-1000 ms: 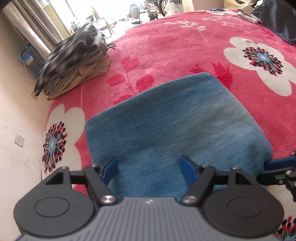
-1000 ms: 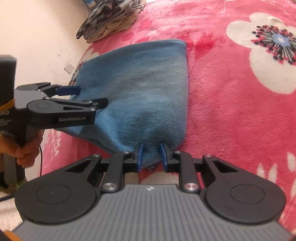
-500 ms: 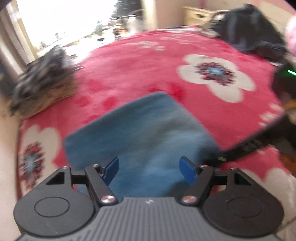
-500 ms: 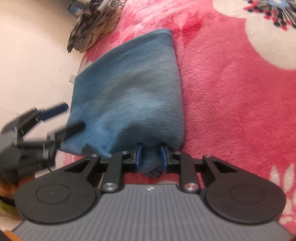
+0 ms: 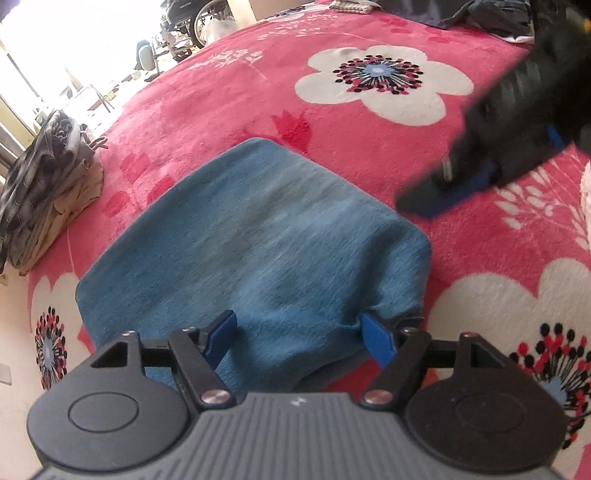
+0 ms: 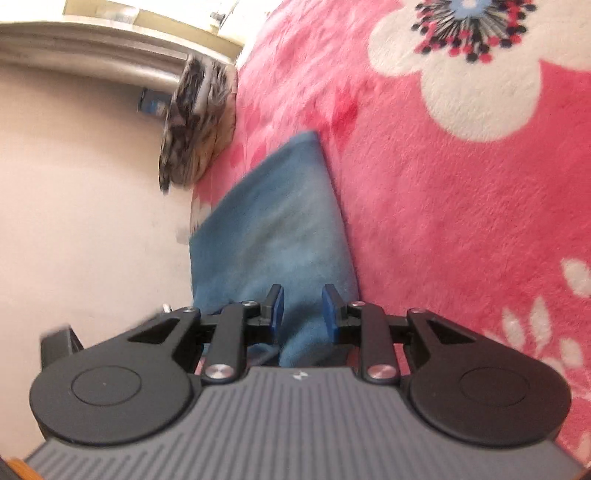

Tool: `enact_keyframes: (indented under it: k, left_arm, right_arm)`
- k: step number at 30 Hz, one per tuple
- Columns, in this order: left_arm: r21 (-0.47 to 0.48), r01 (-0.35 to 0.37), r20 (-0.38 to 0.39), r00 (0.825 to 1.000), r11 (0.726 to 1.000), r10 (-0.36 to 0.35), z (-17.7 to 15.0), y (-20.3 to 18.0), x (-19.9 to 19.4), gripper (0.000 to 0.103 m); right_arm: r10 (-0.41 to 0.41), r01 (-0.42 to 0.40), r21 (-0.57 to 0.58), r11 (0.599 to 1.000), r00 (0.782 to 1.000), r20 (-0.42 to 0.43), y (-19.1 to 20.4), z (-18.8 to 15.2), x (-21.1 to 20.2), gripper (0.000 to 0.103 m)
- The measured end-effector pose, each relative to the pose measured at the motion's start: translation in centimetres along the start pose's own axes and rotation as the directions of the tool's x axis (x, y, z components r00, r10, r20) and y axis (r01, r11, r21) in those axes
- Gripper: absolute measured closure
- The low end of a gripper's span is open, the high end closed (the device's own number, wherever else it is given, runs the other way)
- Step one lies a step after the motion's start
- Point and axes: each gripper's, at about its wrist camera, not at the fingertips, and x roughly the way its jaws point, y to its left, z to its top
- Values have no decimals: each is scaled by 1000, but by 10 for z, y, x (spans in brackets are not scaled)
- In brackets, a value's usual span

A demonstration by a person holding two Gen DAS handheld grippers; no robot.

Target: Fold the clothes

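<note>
A folded blue denim cloth (image 5: 258, 240) lies on a pink flowered blanket (image 5: 369, 155). My left gripper (image 5: 299, 332) straddles its near edge, which is slightly raised. Its jaws stand wide and are opening, and the right fingertip (image 5: 376, 343) touches a bunched fold. The right gripper (image 5: 443, 188) appears blurred at the cloth's right corner. In the right wrist view the cloth (image 6: 277, 229) fills the narrow gap of my right gripper (image 6: 303, 306). Those jaws are starting to open, with the pads still against the cloth.
A pile of folded plaid and beige clothes (image 5: 48, 166) sits at the blanket's far left edge by the wall, and shows blurred in the right wrist view (image 6: 199, 118). Dark garments (image 5: 480, 14) lie at the far right. A pale wall (image 6: 92, 184) borders the blanket.
Both grippers rolled and shifted sideways. The right gripper moved from beside the left one to the cloth's right corner. The left gripper has mostly slid out of the right wrist view.
</note>
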Motion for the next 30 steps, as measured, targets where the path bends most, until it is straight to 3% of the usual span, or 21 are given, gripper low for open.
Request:
enact_keyframes:
  k: [2, 4, 9, 11, 13, 15, 16, 19, 22, 23, 26, 30]
  left_arm:
    - [3, -2, 4, 1000, 1000, 2, -1, 0, 1, 25]
    - [3, -1, 16, 1000, 1000, 1, -2, 2, 0, 26]
    - [-135, 91, 93, 993, 987, -79, -19, 43, -42, 27]
    - [-223, 105, 132, 988, 969, -76, -30, 75, -62, 28]
    - [-319, 105, 153, 986, 942, -58, -42, 108, -72, 26]
    - [-426, 91, 148, 989, 900, -30, -54, 143, -69, 25]
    - [-487, 109, 145, 988, 866, -43, -61, 159, -63, 25]
    - [-669, 224, 158, 975, 709, -159, -80, 204, -28, 25]
    - [-770, 337, 202, 934, 542, -294, -96, 223, 15, 25]
    - [-783, 353, 207, 924, 512, -321, -98, 225, 27, 25]
    - [-786, 393, 221, 900, 478, -376, -101, 223, 53, 20]
    - [-747, 432, 257, 888, 505, -381, -92, 217, 63, 15]
  right_arm:
    - [-88, 84, -60, 995, 994, -68, 4, -10, 22, 80]
    - [-159, 148, -144, 978, 985, -69, 12, -16, 37, 77]
    - [-209, 197, -253, 947, 978, -23, 25, -17, 24, 71]
    - [-217, 213, -302, 929, 976, 20, 32, -19, 11, 68]
    - [-175, 184, -316, 931, 983, 57, 38, -11, 0, 58]
    - [-122, 139, -290, 947, 989, 78, 37, 3, -5, 50]
    - [-101, 119, -266, 956, 992, 81, 35, 12, -5, 49]
    - [-56, 62, -172, 983, 997, 44, 20, 40, 13, 47]
    - [-25, 24, -86, 996, 1000, -12, 4, 61, 37, 46]
    - [-33, 31, -72, 997, 999, -31, 0, 64, 45, 45]
    - [-19, 16, -44, 999, 997, -76, -13, 68, 61, 45]
    - [72, -70, 26, 997, 990, -122, -30, 76, 69, 43]
